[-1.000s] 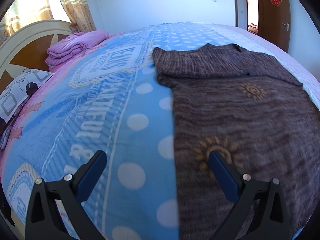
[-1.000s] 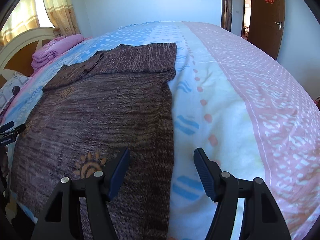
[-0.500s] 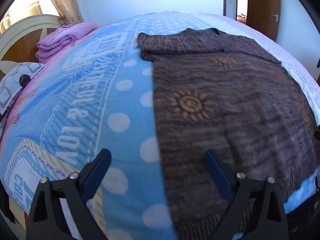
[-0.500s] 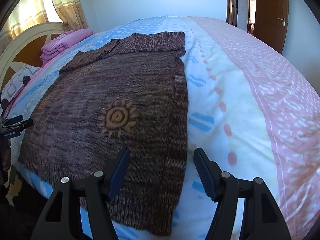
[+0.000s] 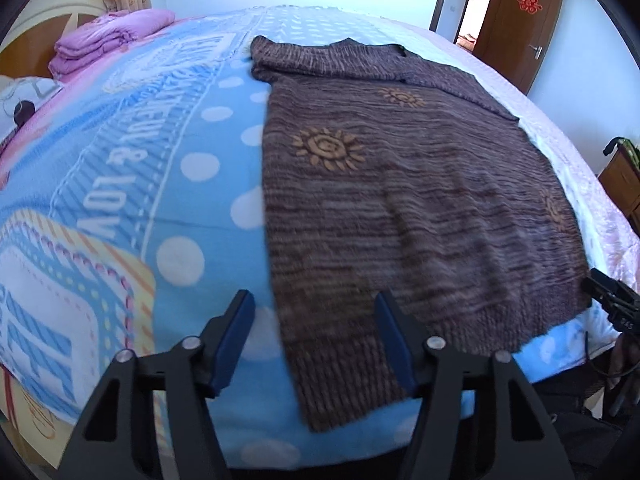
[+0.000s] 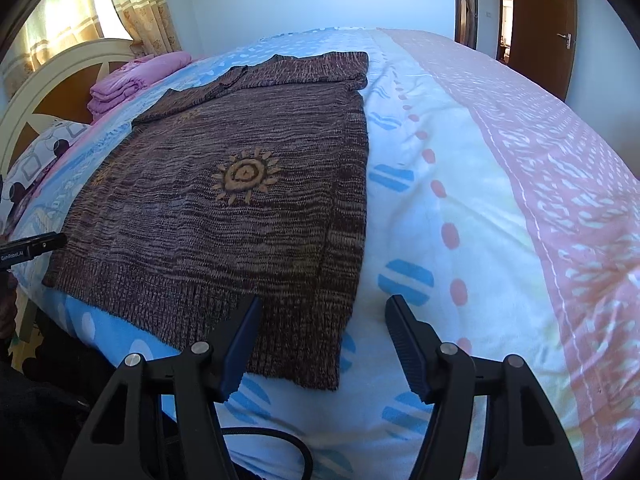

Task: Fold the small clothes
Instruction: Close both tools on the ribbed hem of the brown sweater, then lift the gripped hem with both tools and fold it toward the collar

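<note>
Both hands have drawn back toward the near edge of the bed, so the brown knitted sweater with orange sun motifs (image 5: 400,200) now shows its ribbed hem, which was out of sight a second ago. It lies flat and spread on the blue dotted blanket (image 5: 208,168), sleeves folded across the top, hem at the bed's near edge.

One risk, as I judge it: the loose knit could bunch or slip if only a thin edge is pinched, or the blanket could get caught along with it.

In the left wrist view the left gripper (image 5: 316,332) is about half open and closing, its fingers straddling the hem's left corner without pressing on it. The right gripper (image 6: 324,332) is also about half open and narrowing, empty, with the hem's right corner between its fingers and nothing gripped yet.
</note>
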Motion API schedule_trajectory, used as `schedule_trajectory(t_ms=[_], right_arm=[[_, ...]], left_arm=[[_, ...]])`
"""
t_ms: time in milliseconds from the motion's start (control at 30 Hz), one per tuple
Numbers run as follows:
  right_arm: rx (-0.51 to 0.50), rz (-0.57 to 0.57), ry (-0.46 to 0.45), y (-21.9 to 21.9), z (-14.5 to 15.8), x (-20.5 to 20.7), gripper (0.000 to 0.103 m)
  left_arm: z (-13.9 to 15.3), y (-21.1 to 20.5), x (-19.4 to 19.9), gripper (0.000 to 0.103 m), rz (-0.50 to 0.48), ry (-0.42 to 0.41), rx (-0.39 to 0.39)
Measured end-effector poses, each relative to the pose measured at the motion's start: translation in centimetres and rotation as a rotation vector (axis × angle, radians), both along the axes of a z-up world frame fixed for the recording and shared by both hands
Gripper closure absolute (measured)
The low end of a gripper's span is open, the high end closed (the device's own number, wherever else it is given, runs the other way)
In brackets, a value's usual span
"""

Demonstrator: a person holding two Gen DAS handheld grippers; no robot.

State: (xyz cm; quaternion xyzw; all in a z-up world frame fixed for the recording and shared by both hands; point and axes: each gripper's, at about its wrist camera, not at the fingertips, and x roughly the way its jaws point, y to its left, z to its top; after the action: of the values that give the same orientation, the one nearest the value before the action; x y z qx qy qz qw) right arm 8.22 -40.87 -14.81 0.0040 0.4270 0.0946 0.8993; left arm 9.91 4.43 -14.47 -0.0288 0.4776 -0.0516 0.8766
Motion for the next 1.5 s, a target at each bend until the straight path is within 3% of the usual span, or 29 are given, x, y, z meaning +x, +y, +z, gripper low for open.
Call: schedule_trajectory(t_ms=[267, 333, 367, 400, 567, 700, 900, 1133, 1333, 1500], right_arm=[[0.014, 0.029, -0.007, 0.2, -0.2, -0.8, 0.049], [0.011, 0.028, -0.010, 0.1, -0.3, -0.9, 0.053], [0.018, 0.025, -0.009, 0.0, -0.2, -1.0, 0.054], [0.028, 0.023, -0.008, -0.2, -0.2, -1.0, 0.057], [0.043, 0.030, 0.000, -0.2, -0.3, -1.0, 0.073], [0.050, 0.056, 0.007, 0.1, -0.4, -1.2, 0.097], [0.145, 0.048, -0.068, -1.6, 1.2, -2.0, 0.098], [0.216, 0.048, -0.203, -2.6, 4.2, -3.9, 0.099], [0.275, 0.033, -0.186, -3.1, 4.9, -3.0, 0.099], [0.295, 0.035, -0.210, -2.7, 6.8, -1.7, 0.099]], left_arm=[[-0.3, -1.4, -1.7, 0.047, -0.031, 0.023, 0.016], [-0.2, -1.1, -1.9, 0.070, -0.017, 0.018, 0.006], [-0.1, -0.8, -2.0, 0.089, -0.021, 0.017, -0.021], [-0.1, -0.6, -1.8, 0.092, -0.030, 0.023, -0.046], [0.1, -0.7, -2.0, 0.094, -0.043, 0.018, -0.049], [0.9, -0.2, -2.4, 0.094, -0.038, -0.010, -0.048], [1.2, 0.0, -2.3, 0.094, -0.037, -0.034, -0.037], [3.7, 0.1, -3.1, 0.095, -0.049, -0.143, -0.031], [4.3, 1.3, -1.7, 0.095, -0.018, -0.158, -0.016], [6.0, 0.9, -0.3, 0.095, -0.009, -0.212, 0.048]])
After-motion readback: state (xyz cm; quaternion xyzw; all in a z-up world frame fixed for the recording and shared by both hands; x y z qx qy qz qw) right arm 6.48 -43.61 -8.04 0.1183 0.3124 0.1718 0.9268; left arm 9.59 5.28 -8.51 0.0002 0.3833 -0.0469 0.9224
